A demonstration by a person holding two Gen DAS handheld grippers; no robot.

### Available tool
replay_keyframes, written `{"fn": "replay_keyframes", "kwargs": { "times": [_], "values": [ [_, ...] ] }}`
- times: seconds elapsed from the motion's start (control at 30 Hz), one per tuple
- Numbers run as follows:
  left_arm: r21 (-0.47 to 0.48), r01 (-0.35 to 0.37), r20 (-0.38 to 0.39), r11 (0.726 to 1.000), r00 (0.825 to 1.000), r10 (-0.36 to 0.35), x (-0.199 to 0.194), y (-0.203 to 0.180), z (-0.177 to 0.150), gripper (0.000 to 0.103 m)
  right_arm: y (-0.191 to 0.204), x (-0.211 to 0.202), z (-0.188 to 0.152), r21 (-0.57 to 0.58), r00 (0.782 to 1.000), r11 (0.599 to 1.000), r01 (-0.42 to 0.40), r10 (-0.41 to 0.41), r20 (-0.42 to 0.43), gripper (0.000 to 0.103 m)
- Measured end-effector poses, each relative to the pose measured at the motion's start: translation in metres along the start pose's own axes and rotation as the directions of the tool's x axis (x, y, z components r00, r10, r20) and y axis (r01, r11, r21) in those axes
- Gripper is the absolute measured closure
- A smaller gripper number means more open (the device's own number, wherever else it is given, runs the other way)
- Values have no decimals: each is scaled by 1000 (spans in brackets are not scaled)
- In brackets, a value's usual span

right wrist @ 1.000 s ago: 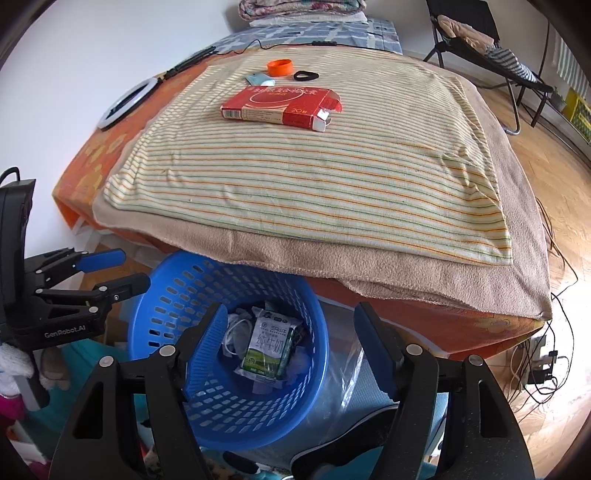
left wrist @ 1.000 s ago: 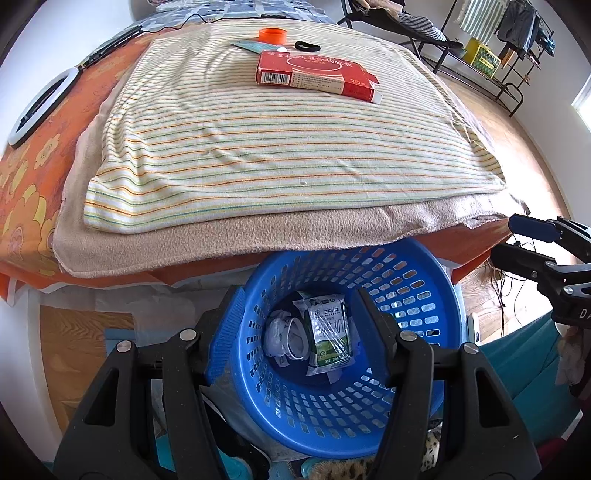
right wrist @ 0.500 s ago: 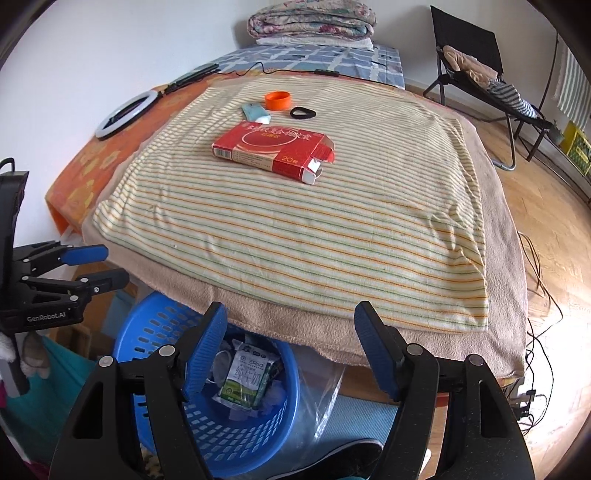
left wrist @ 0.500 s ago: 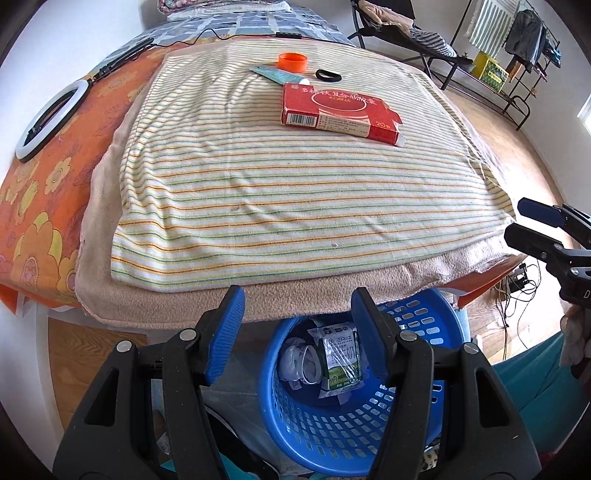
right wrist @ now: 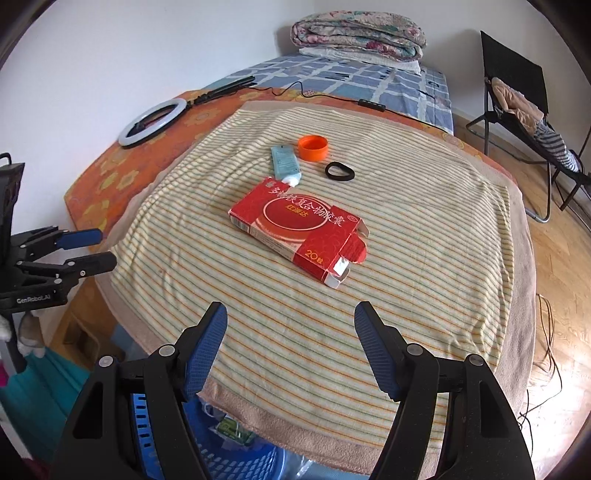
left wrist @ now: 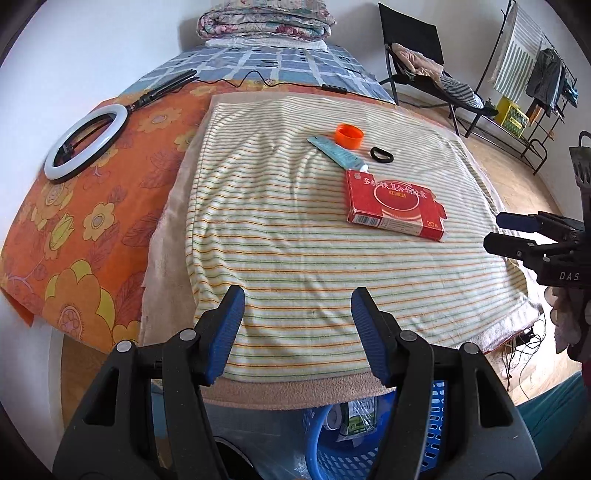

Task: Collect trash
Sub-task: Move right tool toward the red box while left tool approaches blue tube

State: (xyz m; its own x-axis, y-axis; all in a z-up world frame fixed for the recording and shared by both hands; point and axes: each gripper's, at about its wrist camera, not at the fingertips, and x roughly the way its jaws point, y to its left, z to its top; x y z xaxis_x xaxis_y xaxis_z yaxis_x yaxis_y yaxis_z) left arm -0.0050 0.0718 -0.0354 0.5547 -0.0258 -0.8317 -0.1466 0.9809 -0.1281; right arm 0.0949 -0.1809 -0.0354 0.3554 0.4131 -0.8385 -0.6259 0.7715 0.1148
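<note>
A red cardboard box (left wrist: 394, 206) (right wrist: 299, 229) lies on the striped towel (left wrist: 295, 258) on the bed. Behind it lie a teal tube (left wrist: 338, 153) (right wrist: 284, 164), an orange cap (left wrist: 349, 135) (right wrist: 314, 147) and a black hair band (left wrist: 381, 154) (right wrist: 340, 171). My left gripper (left wrist: 297, 306) is open and empty above the towel's near edge. My right gripper (right wrist: 291, 321) is open and empty, a little short of the box. A blue basket (left wrist: 369, 443) (right wrist: 207, 443) with a green packet in it stands below the bed edge.
A ring light (left wrist: 86, 142) (right wrist: 151, 122) with a cable lies on the orange sheet at the left. Folded quilts (right wrist: 358, 33) sit at the bed's head. A black chair (right wrist: 524, 110) and a clothes rack (left wrist: 535, 85) stand on the wooden floor at the right.
Both grippers have risen from over the basket to above the bed. The basket has dropped to the bottom edge of both views. Both stay open and empty.
</note>
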Motion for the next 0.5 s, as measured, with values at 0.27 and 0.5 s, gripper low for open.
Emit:
{"fn": "replay_keyframes", "kwargs": {
  "times": [0.27,0.5],
  "values": [
    [-93,17,19,996,1000,-15,-2,21,13,37,5,48,55,-33,999,999,-6,4,-43,32],
    [-79,32,25,996,999,-31,-2,16,16,37,39,92,91,-115,997,993,23,-31,-66,32]
  ]
}}
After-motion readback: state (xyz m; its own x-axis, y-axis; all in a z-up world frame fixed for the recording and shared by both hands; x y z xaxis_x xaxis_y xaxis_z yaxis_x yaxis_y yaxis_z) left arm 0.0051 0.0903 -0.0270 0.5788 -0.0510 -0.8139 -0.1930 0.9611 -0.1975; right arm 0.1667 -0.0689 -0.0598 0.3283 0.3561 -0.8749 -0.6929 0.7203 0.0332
